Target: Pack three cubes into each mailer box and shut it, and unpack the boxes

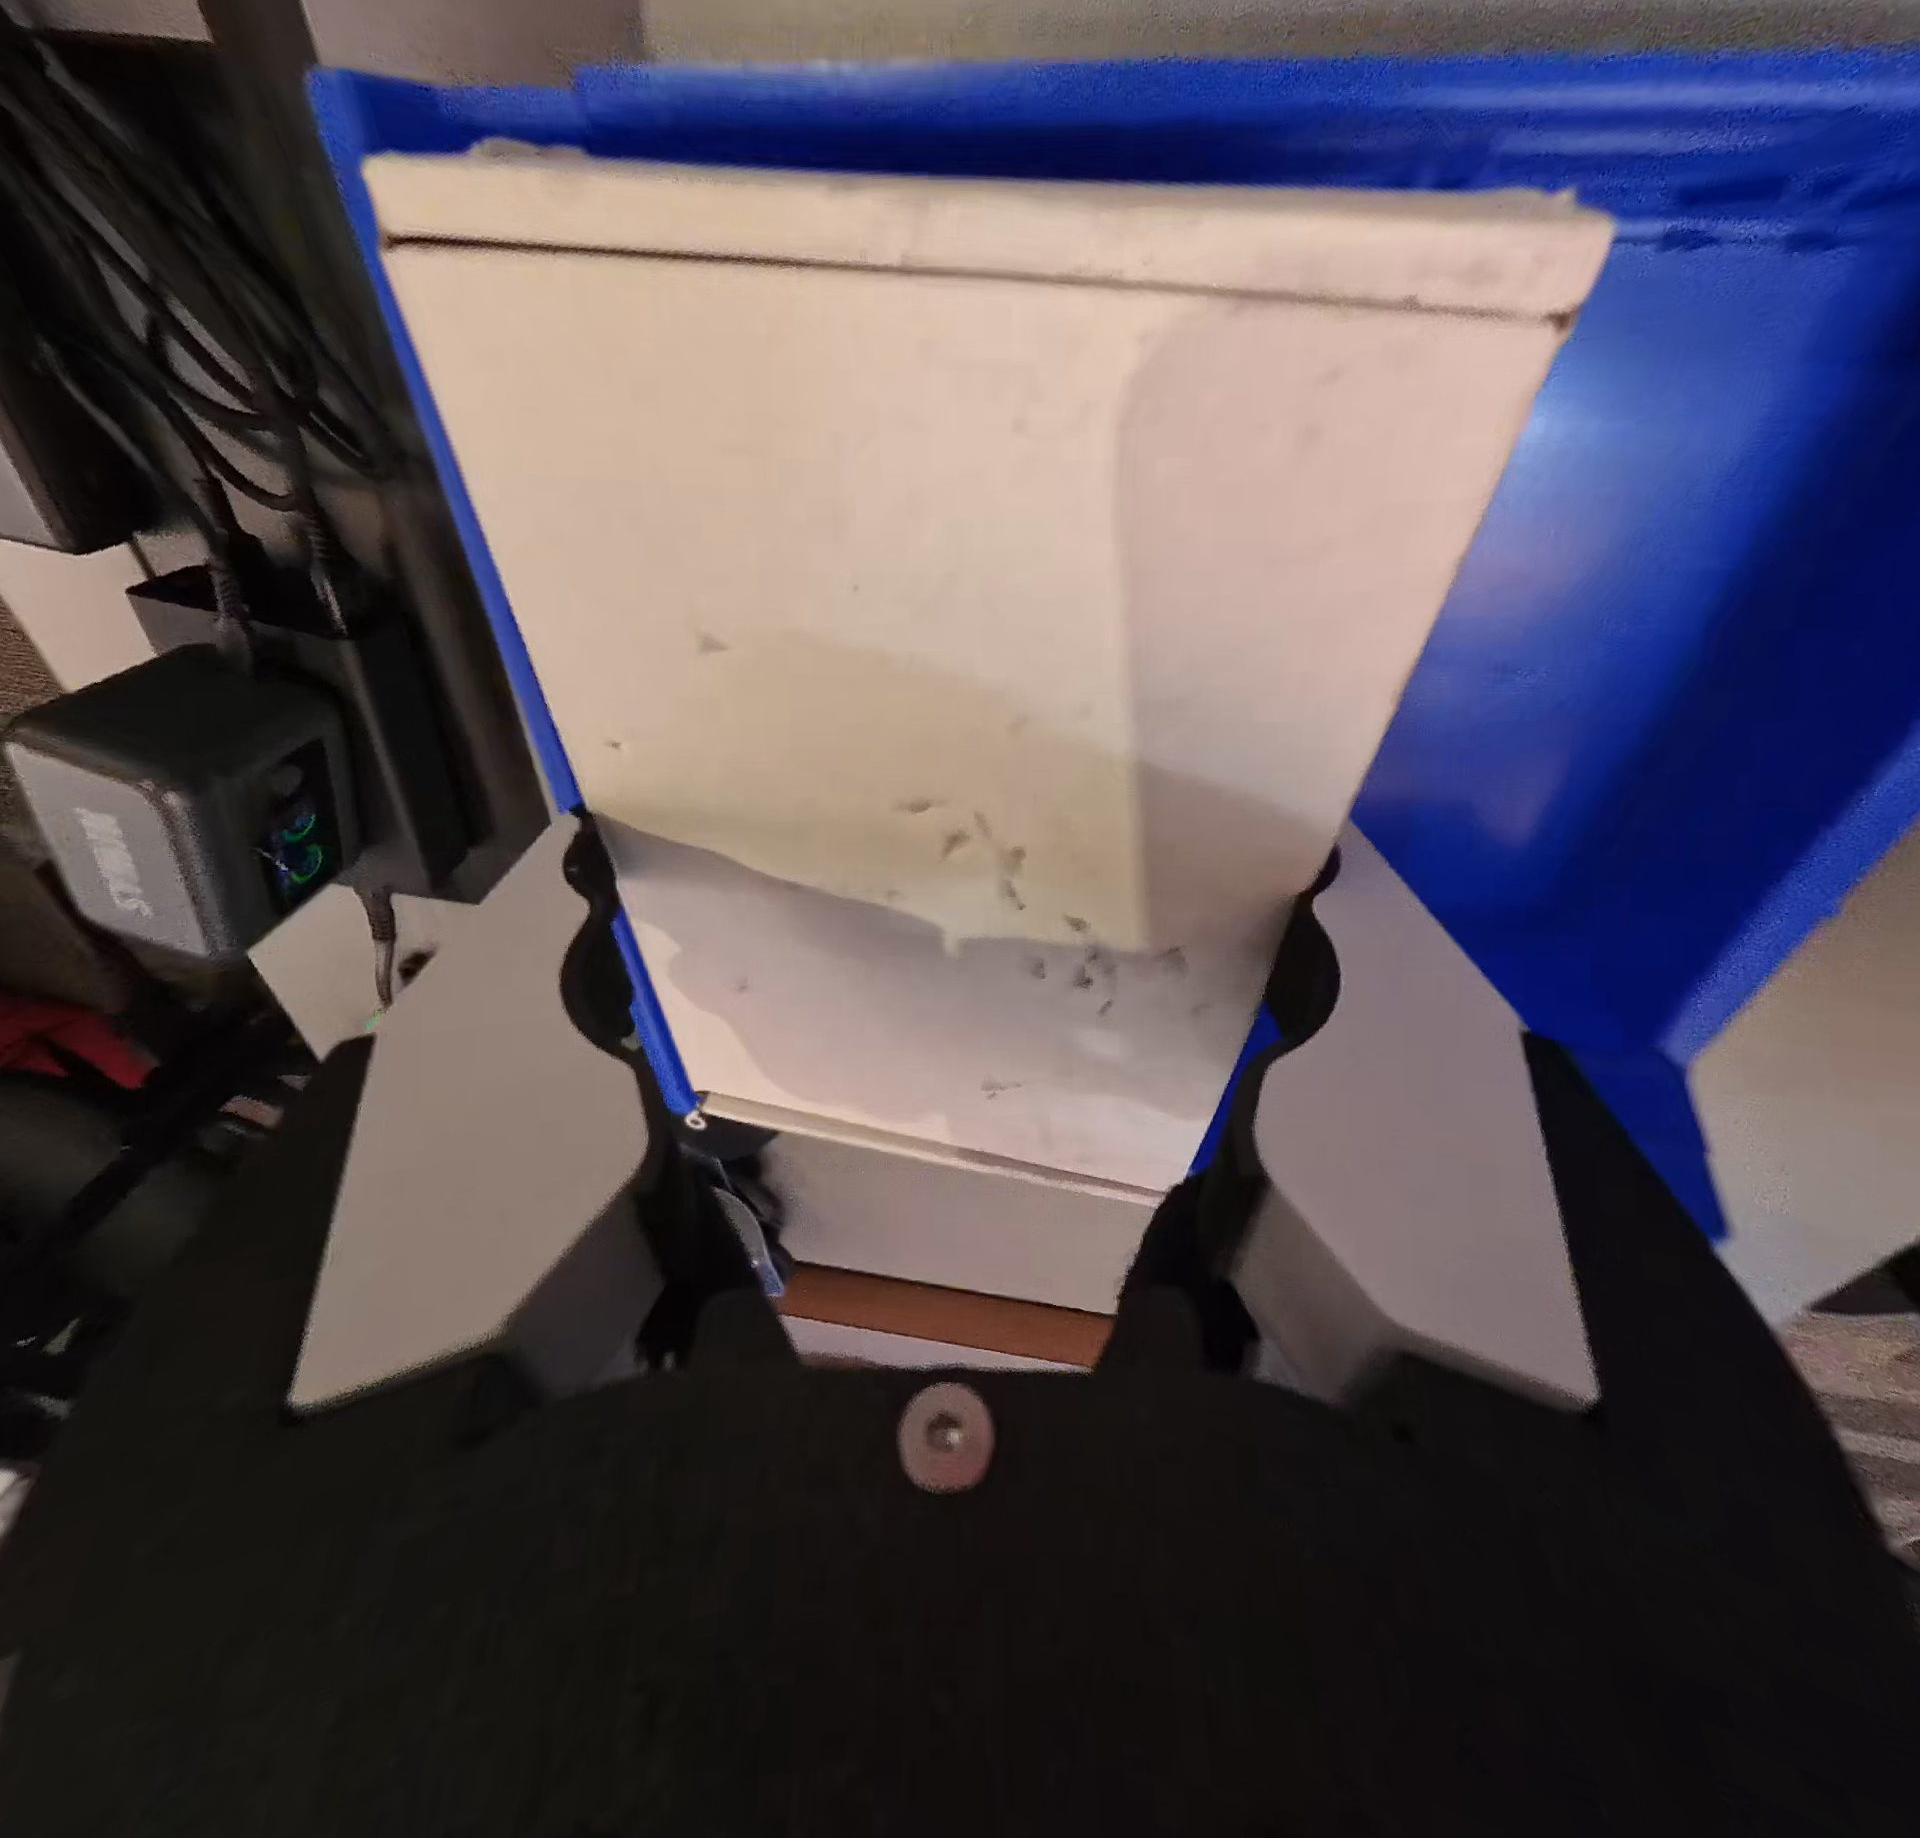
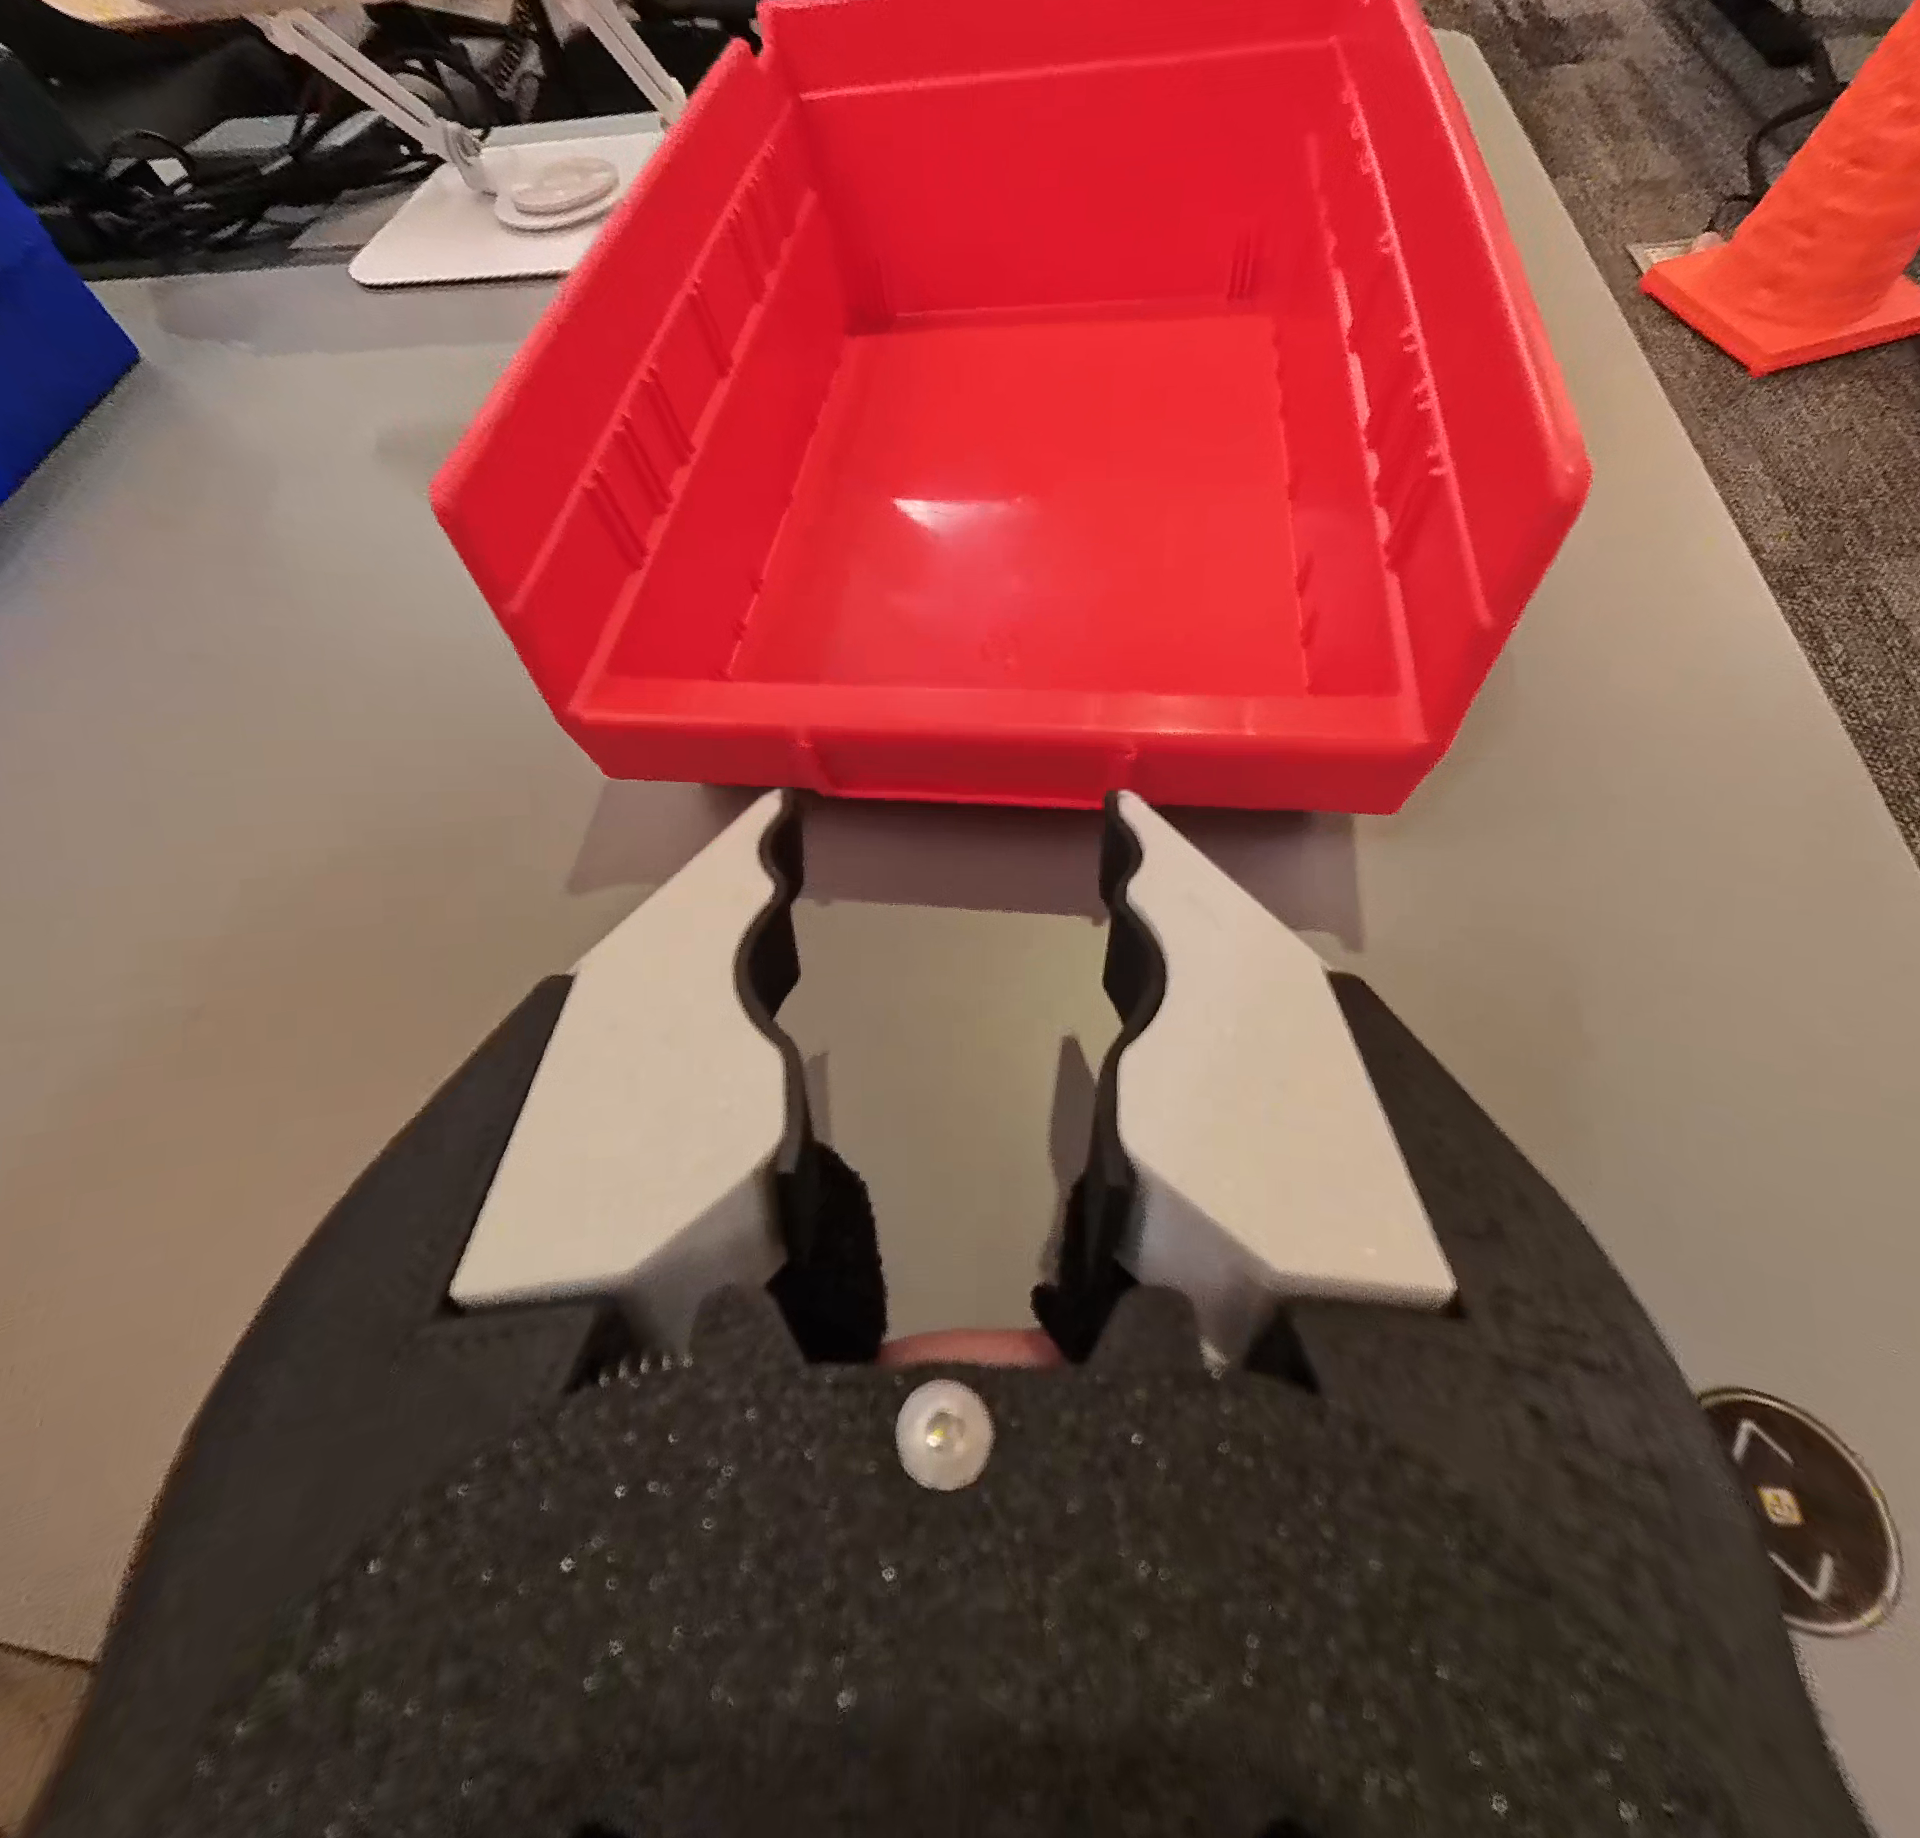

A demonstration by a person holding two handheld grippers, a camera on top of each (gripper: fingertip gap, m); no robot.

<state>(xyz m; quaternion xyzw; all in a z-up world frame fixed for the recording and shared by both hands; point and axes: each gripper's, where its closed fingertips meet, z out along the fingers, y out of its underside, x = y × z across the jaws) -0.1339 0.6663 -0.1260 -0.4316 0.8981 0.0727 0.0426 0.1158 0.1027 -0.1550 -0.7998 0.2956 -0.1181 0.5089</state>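
One scuffed white cardboard mailer box [image 1: 935,562], ribbed glossy red bin [image 2: 1039,438].

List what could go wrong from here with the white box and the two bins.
1. The left gripper straddles the white mailer box, fingers wide at its sides inside the blue bin; whether they grip is unclear, so it could slip or snag on the bin wall.
2. The left view is blurred, which may suggest quick motion; the shut lid could pop open.
3. The open right gripper hovers close to the empty red bin's front lip and could nudge it across the table.
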